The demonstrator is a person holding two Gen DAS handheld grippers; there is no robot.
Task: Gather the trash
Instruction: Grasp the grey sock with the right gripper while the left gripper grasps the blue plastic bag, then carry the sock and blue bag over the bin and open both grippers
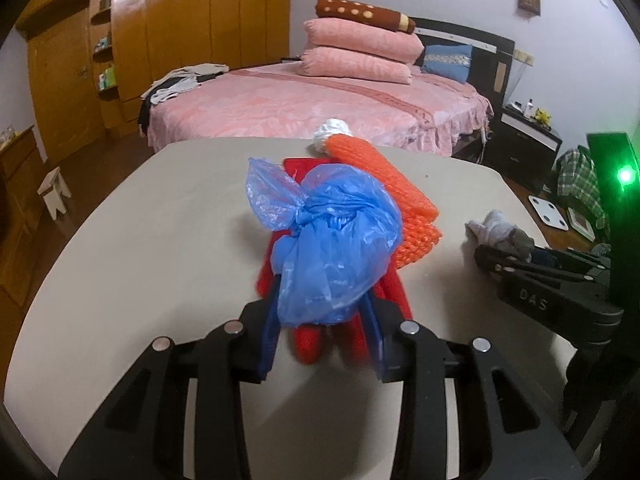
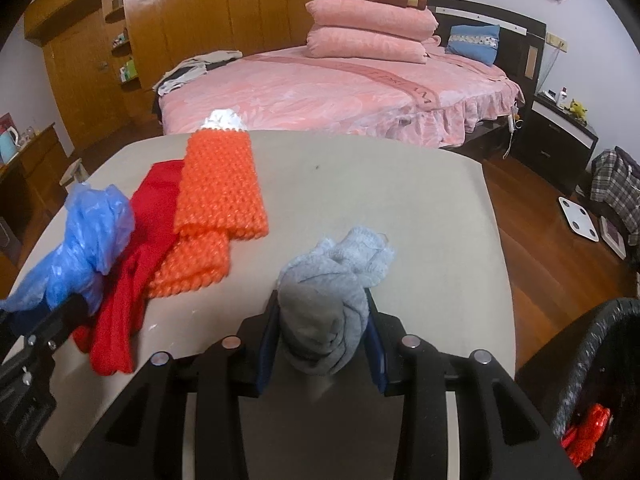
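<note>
Beige table (image 1: 120, 240) in a bedroom, seen along two handheld grippers. Left gripper (image 1: 322, 320) partly closed, blue pads pressed against a crumpled blue plastic bag (image 1: 332, 240), held just above the tabletop. Under and behind the bag, a red cloth (image 1: 394, 296) lying flat on the table, with a folded orange bubble wrap sheet (image 1: 400, 200) resting partly over its right side. At the far edge of the table, touching the end of the orange sheet, a wad of white paper (image 1: 332, 132).

Right gripper (image 2: 322, 340) also partly closed, clamped on a balled-up grey sock (image 2: 328, 312), lighter grey fabric bunched in front of the pads. From this side, blue bag (image 2: 88, 240) at far left, then red cloth (image 2: 128, 280), then orange sheet (image 2: 220, 188), all well to the left of the sock.

At lower right, beside the table, a dark bin (image 2: 596, 360) with something red (image 2: 586, 436) inside. Beyond the table, a pink bed (image 2: 320, 92) with stacked pillows.
</note>
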